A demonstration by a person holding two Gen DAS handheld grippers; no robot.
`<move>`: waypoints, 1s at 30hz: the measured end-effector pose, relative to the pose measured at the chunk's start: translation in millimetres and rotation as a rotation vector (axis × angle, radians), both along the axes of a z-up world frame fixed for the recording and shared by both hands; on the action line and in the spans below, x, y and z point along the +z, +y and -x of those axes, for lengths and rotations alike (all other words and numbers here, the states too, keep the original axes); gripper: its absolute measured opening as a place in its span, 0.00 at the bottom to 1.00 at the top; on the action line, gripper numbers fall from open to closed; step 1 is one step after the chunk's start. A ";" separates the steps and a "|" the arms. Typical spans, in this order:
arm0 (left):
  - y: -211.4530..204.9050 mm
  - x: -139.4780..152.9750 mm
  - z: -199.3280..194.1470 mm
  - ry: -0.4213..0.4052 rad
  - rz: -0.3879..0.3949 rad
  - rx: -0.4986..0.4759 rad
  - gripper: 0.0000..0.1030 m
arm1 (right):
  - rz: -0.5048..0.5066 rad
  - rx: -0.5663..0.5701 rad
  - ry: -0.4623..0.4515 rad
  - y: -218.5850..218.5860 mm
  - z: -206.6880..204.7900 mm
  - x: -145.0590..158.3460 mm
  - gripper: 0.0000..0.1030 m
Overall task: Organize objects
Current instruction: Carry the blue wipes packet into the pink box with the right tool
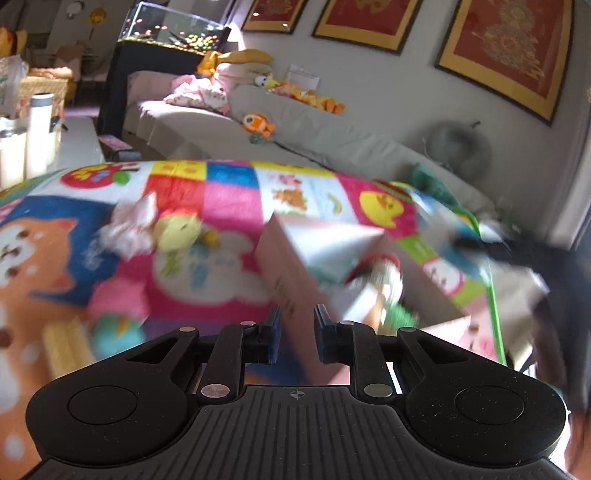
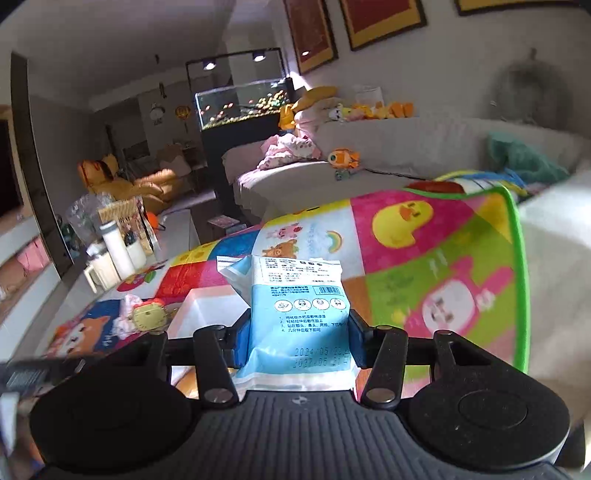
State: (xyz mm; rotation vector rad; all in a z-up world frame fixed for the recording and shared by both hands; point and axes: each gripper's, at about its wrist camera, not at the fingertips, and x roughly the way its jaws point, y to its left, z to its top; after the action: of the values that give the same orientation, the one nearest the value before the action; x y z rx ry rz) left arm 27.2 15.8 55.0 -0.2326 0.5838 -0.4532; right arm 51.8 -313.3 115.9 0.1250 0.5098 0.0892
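My right gripper (image 2: 300, 326) is shut on a light blue printed packet (image 2: 295, 295) and holds it upright above the colourful play mat (image 2: 424, 240). An open cardboard box (image 1: 332, 243), pinkish outside and white inside, sits on the mat with a red-and-white toy (image 1: 384, 273) in it. The same box (image 2: 207, 310) shows left of the packet. My left gripper (image 1: 297, 325) hangs at the box's near wall with its jaws nearly together. That view is blurred, so I cannot tell if they touch it. A yellow plush (image 1: 177, 230), a pink toy (image 1: 114, 299) and a teal ball (image 1: 114, 332) lie left of the box.
A grey sofa (image 1: 295, 122) with soft toys runs behind the mat, and a fish tank (image 1: 173, 33) stands at its far end. White bottles (image 1: 40, 133) stand on a low table at the far left. A mat with a green edge (image 2: 517, 277) ends at the right.
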 end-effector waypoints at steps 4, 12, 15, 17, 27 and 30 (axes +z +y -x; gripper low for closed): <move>28.4 -8.4 24.7 -0.006 0.001 0.036 0.20 | 0.037 -0.004 0.127 11.4 -63.7 -17.9 0.49; 87.8 -19.9 26.6 0.018 0.100 0.179 0.20 | -0.095 0.055 0.260 25.4 -83.0 -30.2 0.49; 92.6 -23.6 28.0 0.008 0.105 0.202 0.20 | -0.087 0.039 0.281 21.0 -79.1 -29.4 0.49; 96.5 -28.3 29.3 0.008 0.107 0.220 0.20 | -0.080 -0.014 0.300 10.0 -80.4 -33.4 0.50; 107.7 -46.8 35.4 0.001 0.168 0.230 0.20 | -0.150 -0.011 0.230 -4.4 -62.0 -2.2 0.59; 109.6 -47.7 35.2 0.002 0.183 0.233 0.20 | -0.200 -0.042 0.213 -7.9 -69.3 2.7 0.50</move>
State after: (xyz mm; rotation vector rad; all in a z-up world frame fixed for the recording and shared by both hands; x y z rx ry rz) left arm -8.0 125.3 7.4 -0.4709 0.5101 -0.2803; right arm 121.1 -321.2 118.6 0.3434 0.7106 0.0860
